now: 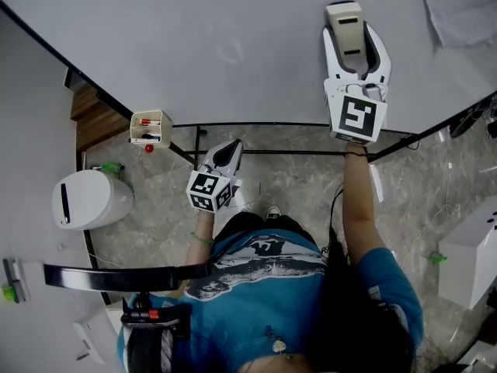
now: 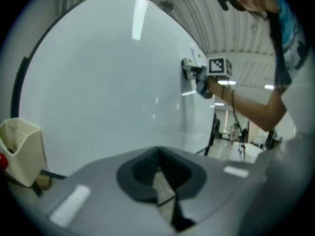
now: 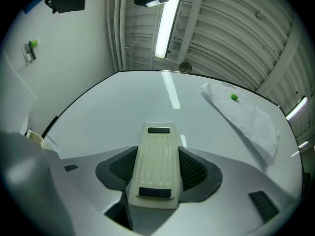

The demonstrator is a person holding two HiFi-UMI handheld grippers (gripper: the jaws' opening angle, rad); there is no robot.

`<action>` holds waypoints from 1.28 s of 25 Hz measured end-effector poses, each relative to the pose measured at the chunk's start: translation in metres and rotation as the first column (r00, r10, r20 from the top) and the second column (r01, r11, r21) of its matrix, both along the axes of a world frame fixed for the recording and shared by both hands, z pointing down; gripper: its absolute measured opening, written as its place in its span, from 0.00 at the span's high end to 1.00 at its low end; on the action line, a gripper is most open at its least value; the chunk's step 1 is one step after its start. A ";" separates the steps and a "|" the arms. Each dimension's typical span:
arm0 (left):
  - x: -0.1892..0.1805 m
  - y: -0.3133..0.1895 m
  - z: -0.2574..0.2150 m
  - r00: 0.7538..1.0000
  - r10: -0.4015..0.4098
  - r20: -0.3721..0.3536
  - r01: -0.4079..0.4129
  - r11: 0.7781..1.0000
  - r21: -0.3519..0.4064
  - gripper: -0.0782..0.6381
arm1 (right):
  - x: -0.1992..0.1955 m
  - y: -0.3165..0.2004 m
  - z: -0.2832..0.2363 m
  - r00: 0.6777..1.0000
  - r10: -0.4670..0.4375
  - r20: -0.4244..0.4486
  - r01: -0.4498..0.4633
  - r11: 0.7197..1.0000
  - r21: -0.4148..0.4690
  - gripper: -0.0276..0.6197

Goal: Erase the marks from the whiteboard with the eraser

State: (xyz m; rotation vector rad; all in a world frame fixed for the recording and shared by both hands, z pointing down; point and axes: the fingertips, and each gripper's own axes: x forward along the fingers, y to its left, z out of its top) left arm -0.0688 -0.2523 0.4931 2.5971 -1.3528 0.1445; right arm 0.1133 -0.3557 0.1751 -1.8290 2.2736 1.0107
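The whiteboard (image 1: 194, 45) (image 2: 98, 82) (image 3: 118, 107) fills the space ahead, and I see no plain marks on it, only a faint smudge (image 1: 230, 53). A cream eraser (image 1: 345, 23) (image 3: 156, 151) lies flat against the board, with my right gripper (image 1: 355, 47) (image 3: 156, 170) shut on it, one jaw on each long side. The left gripper view catches that gripper (image 2: 198, 75) at the board from the side. My left gripper (image 1: 230, 152) (image 2: 160, 175) hangs low below the board's bottom edge, shut with nothing in it.
A cream holder (image 1: 151, 127) (image 2: 20, 146) with a red item hangs at the board's lower edge. A paper sheet (image 1: 460, 8) (image 3: 246, 117) is pinned by a green magnet (image 3: 234, 98). A white bin (image 1: 89, 199) and a white box (image 1: 470, 264) stand on the floor.
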 end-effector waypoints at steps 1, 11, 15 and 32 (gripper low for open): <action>-0.001 0.001 0.000 1.000 0.003 0.004 -0.003 1.000 0.000 0.89 | -0.013 0.001 0.006 1.000 -0.011 -0.016 0.011 1.000 0.002 0.55; -0.037 0.007 -0.004 0.999 -0.050 -0.007 0.050 0.999 0.005 0.89 | -0.147 0.003 0.090 0.981 -0.116 -0.152 0.094 0.985 -0.143 0.55; -0.041 0.012 -0.003 0.998 -0.055 -0.011 0.055 0.998 0.003 0.89 | -0.179 0.002 0.118 0.969 -0.156 -0.190 0.122 0.976 -0.178 0.55; -0.020 0.008 0.013 1.000 -0.002 -0.021 0.002 1.000 -0.025 0.89 | -0.031 0.009 0.032 0.993 -0.043 0.109 0.050 0.996 -0.068 0.55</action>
